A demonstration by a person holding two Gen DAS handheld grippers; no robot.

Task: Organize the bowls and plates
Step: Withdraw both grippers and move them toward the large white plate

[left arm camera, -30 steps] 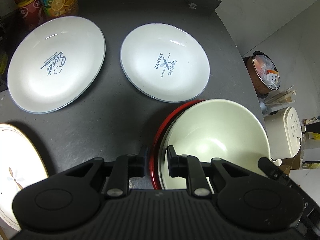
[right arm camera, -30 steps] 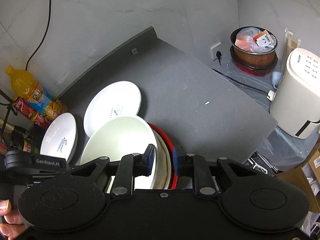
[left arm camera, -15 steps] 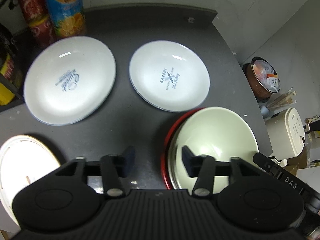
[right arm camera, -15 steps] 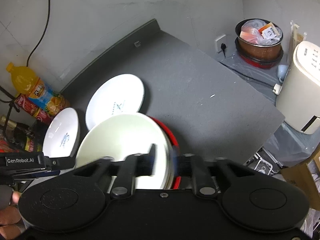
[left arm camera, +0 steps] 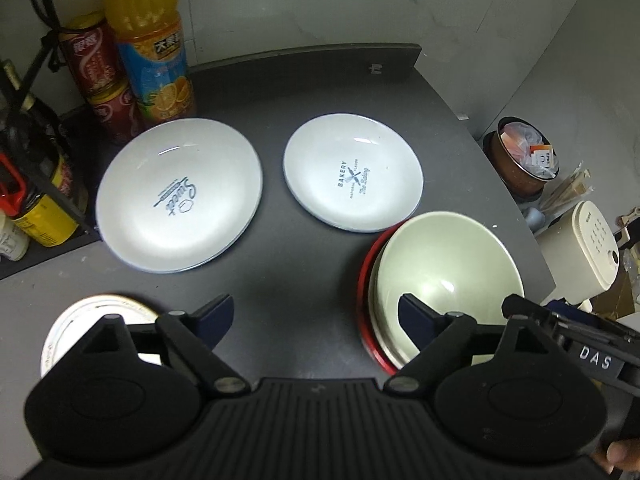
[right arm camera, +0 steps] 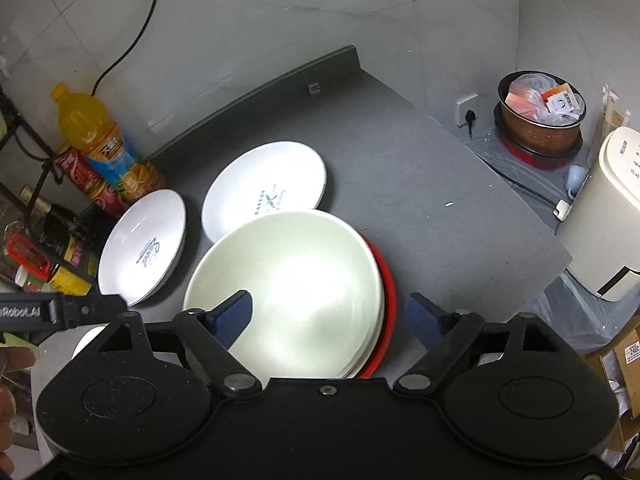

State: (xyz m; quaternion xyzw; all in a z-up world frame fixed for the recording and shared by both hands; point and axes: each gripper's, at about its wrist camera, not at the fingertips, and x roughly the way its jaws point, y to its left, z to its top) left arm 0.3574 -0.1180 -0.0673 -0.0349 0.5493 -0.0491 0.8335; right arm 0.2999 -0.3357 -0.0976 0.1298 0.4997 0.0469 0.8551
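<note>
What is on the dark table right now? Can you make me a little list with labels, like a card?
table: dark grey top
Sweet plate: white, lying flat, far left
Bakery plate: white, flat, to the right of the Sweet plate
cream bowl: nested on a stack with a red rim at the bottom
patterned plate: at the near left edge, partly hidden
left gripper: open, jaws have just been opening, nothing held
right gripper: open, jaws have just been opening, above the bowl
drinks: orange juice bottle behind the plates
</note>
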